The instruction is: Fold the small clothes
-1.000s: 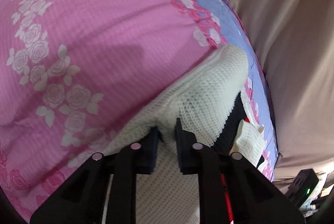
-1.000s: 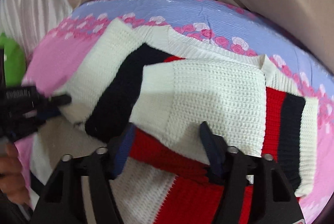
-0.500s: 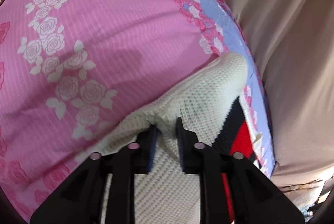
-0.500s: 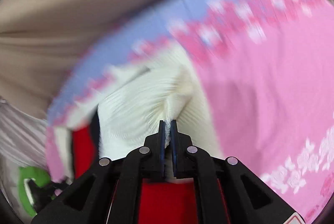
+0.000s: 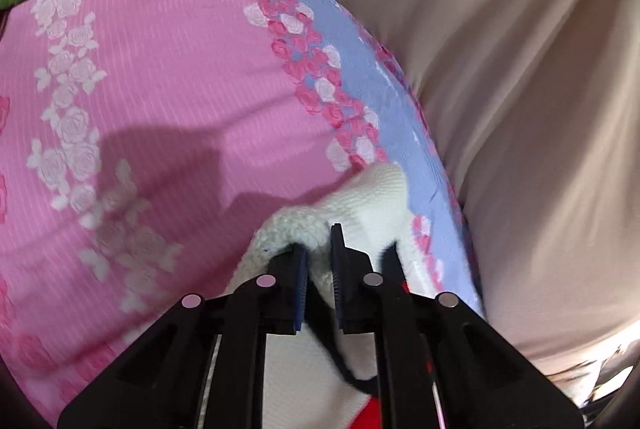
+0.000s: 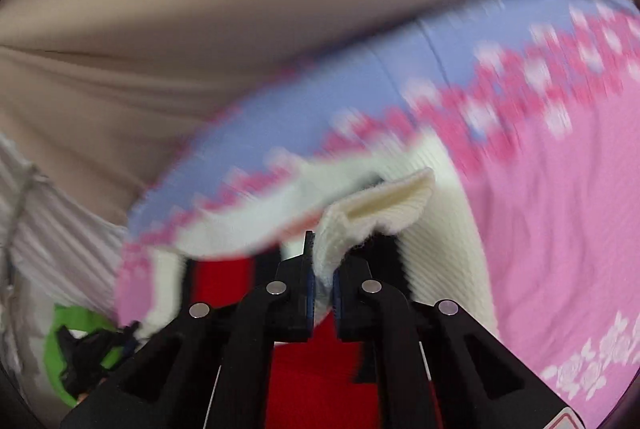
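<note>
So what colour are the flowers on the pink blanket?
White and darker pink roses on the blanket, clearest in the left wrist view.

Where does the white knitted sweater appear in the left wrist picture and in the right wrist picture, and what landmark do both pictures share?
Left wrist view: the sweater sits at lower centre, white knit bunched between the left gripper fingers.
Right wrist view: the sweater sits at centre, a white fold pinched in the right gripper, red knit below.
Shared landmark: the pink bedspread with its rose border beside a blue band.
</note>
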